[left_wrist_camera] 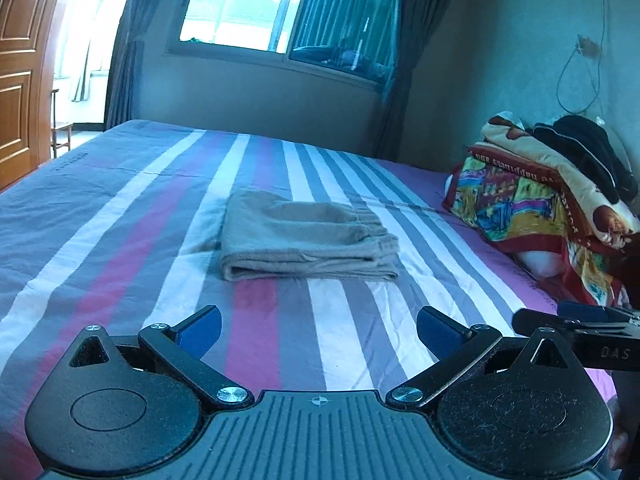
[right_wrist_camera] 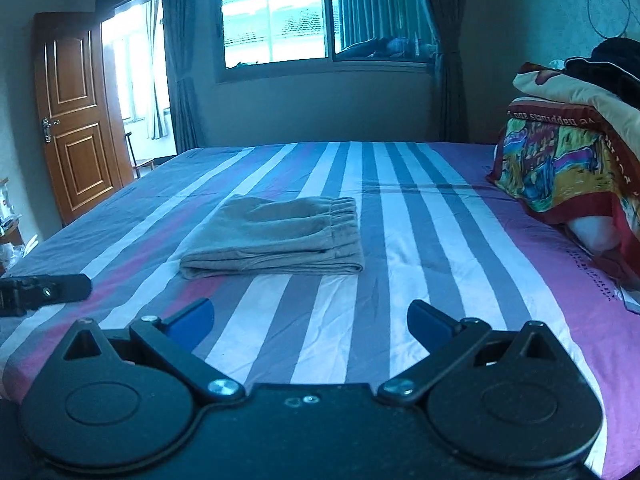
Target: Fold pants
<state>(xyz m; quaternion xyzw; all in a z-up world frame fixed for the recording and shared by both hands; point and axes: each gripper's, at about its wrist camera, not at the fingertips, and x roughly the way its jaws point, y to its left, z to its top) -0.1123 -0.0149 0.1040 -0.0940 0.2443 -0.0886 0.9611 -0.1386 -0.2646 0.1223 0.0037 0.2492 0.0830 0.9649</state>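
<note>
Daylight enters from window (left_wrist_camera: 244, 4) at 12 o'clock, blown out white; doorway (right_wrist_camera: 136, 76) at 10 o'clock glares too. Room dim, bluish cast. Soft shadows on bed (left_wrist_camera: 120, 216). Fisheye bends edges (corners vignetted black). Slight overall softness.

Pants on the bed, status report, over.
Left gripper open, right gripper open, both empty. Tan pants folded on striped bedsheet. Nothing in the way.

Both grippers spread wide, side by side, empty.
Left gripper (left_wrist_camera: 319, 334) level and low, blue pads (left_wrist_camera: 202, 332) far apart; right gripper (right_wrist_camera: 311, 326) alongside, likewise parted, gripping nothing, fingers pointing forward.
</note>
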